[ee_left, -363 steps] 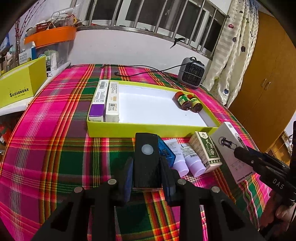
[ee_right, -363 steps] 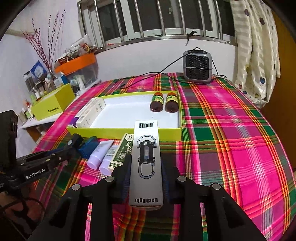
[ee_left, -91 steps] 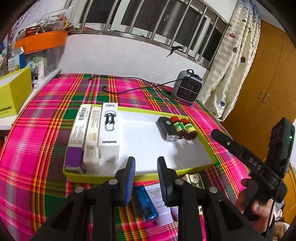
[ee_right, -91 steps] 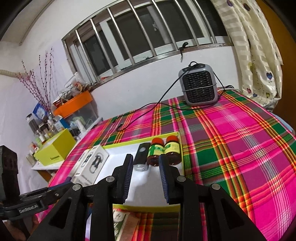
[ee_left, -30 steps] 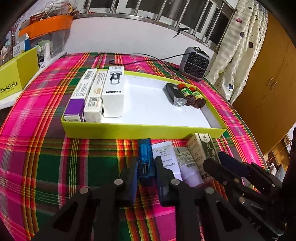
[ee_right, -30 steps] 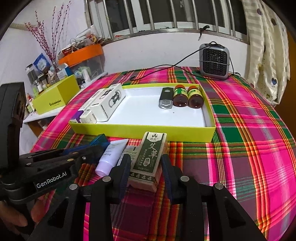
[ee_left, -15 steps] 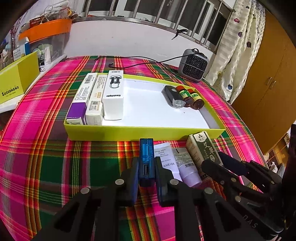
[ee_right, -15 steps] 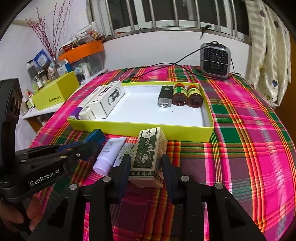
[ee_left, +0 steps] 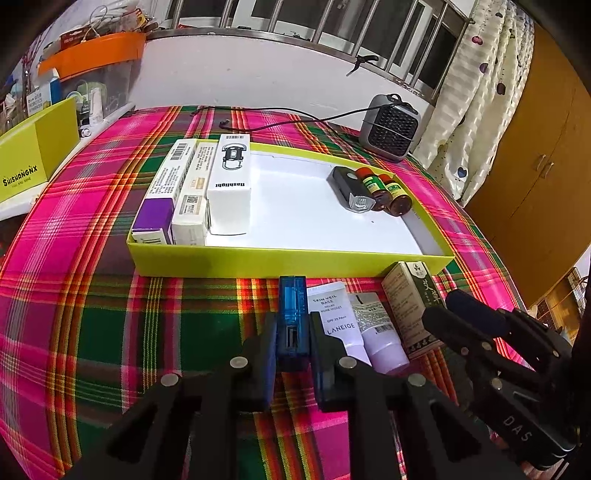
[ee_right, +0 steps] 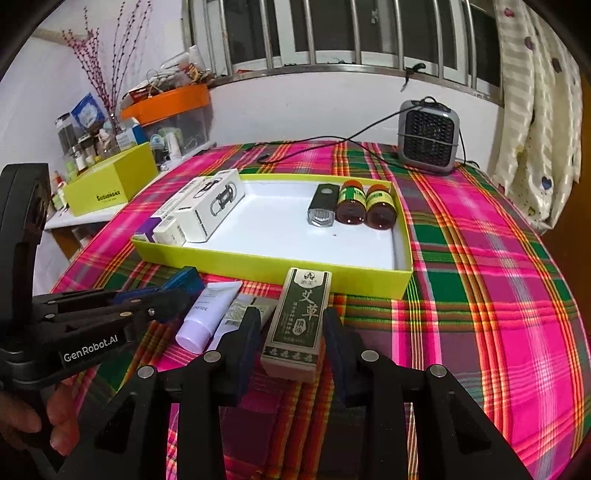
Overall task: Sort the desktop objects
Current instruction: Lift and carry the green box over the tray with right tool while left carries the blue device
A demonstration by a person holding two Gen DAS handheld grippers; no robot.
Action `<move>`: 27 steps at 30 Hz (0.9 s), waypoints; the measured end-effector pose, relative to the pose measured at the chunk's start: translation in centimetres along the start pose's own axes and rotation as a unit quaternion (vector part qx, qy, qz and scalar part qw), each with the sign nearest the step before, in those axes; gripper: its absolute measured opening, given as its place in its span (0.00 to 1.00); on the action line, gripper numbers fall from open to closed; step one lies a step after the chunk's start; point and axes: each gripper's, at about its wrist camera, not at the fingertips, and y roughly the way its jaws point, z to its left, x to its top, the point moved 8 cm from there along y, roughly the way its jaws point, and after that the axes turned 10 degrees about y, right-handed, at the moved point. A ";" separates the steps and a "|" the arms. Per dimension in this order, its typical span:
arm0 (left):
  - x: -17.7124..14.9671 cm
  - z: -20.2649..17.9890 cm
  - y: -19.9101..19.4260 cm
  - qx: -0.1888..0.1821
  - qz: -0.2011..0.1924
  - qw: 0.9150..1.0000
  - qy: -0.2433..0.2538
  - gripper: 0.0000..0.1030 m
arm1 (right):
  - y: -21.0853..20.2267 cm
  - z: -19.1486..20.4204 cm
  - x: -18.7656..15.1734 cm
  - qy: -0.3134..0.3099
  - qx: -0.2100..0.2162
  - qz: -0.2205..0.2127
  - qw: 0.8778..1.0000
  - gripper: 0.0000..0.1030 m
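– What is on the table?
– A pink and green checked cloth (ee_right: 480,258) with a yellow tray (ee_left: 258,258) by a barred window (ee_right: 332,33).
– And the grabbers?
– The left gripper (ee_left: 293,341) squeezes a blue stick (ee_left: 292,317). The right gripper (ee_right: 291,332) has a green box (ee_right: 301,317) between its fingers; I cannot tell if they press it.

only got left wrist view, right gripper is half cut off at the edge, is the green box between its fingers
Observer: Yes, the green box lies between the fingers of the right gripper, in front of the yellow tray.
Operator: clamped yet
Observer: Seemingly not; a thin gap shows beside its left pad.
Operator: what's behind my gripper
Observer: A person's hand wraps the handle of the left gripper.
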 end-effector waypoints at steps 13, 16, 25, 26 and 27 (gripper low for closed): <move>0.1 0.0 0.3 -0.005 0.000 1.000 0.000 0.16 | 1.5 -0.1 -0.1 0.001 -0.017 0.016 1.000 0.36; 0.1 0.1 0.3 -0.006 0.000 1.000 0.001 0.16 | 1.5 0.2 -0.1 -0.010 -0.023 0.016 1.000 0.36; -0.2 -0.1 0.8 -0.009 0.012 1.000 0.008 0.16 | 1.6 0.7 -0.2 -0.034 -0.019 0.025 0.999 0.36; -0.2 -0.2 0.7 -0.009 0.012 1.000 0.009 0.16 | 1.6 0.6 -0.2 -0.037 -0.021 0.024 0.999 0.36; -0.2 -0.2 0.7 -0.010 0.011 1.000 0.009 0.16 | 1.6 0.6 -0.2 -0.042 -0.021 0.024 0.999 0.36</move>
